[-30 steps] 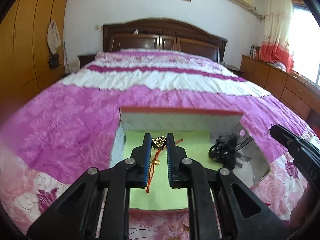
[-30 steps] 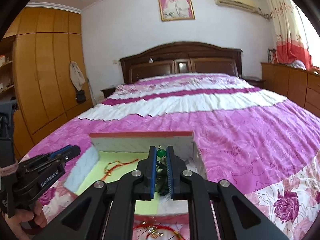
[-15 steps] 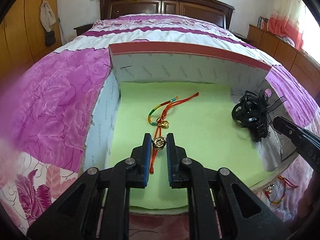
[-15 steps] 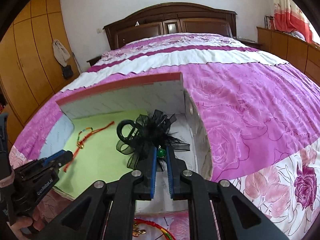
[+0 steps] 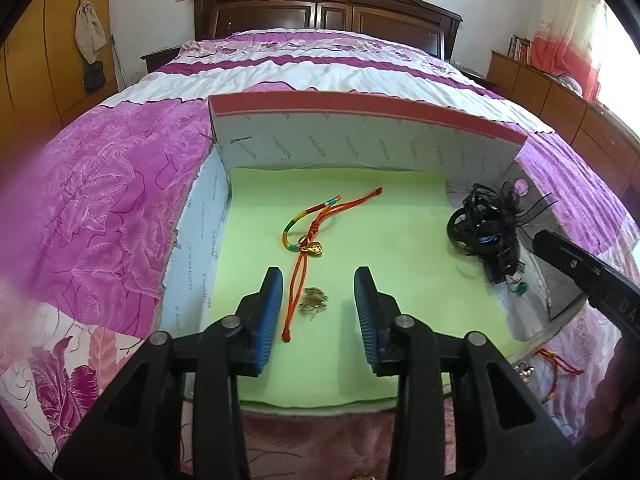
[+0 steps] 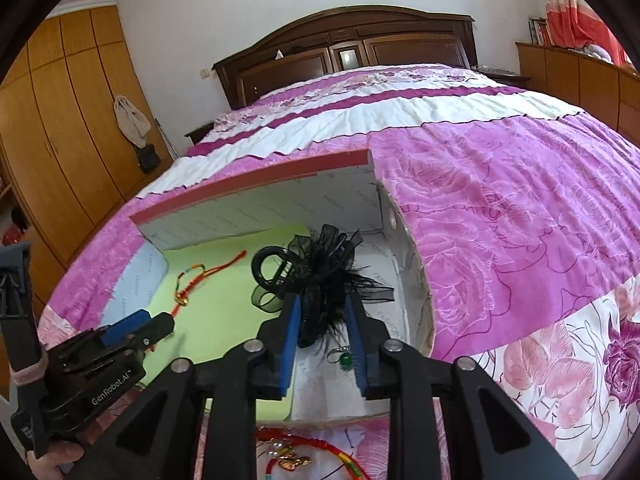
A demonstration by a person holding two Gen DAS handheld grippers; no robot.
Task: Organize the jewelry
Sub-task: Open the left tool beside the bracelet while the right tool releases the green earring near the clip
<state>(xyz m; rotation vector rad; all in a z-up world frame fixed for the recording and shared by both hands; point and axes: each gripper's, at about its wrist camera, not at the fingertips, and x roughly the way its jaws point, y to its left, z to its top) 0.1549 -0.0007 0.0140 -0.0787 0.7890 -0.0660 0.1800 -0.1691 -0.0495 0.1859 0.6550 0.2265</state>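
Observation:
An open box (image 5: 360,108) with a green lining (image 5: 392,248) lies on the bed. My left gripper (image 5: 318,284) is open over the lining; a small gold piece (image 5: 314,299) lies between its fingers, beside a red cord bracelet with a gold charm (image 5: 316,232). My right gripper (image 6: 322,308) is open at the box's right side. A green bead earring (image 6: 345,360) lies on the box floor between its fingers, next to a black feathered hair clip (image 6: 312,268). The clip (image 5: 486,232) and bead (image 5: 521,288) also show in the left wrist view.
More red cord jewelry (image 6: 304,456) lies on the quilt in front of the box, also seen at the box's right corner (image 5: 556,364). The pink quilt (image 6: 500,220) surrounds the box. A headboard, wardrobe and dresser stand around the bed.
Both grippers opened. The left let the gold piece drop onto the green lining; the right let the green bead earring drop onto the box floor by the hair clip.

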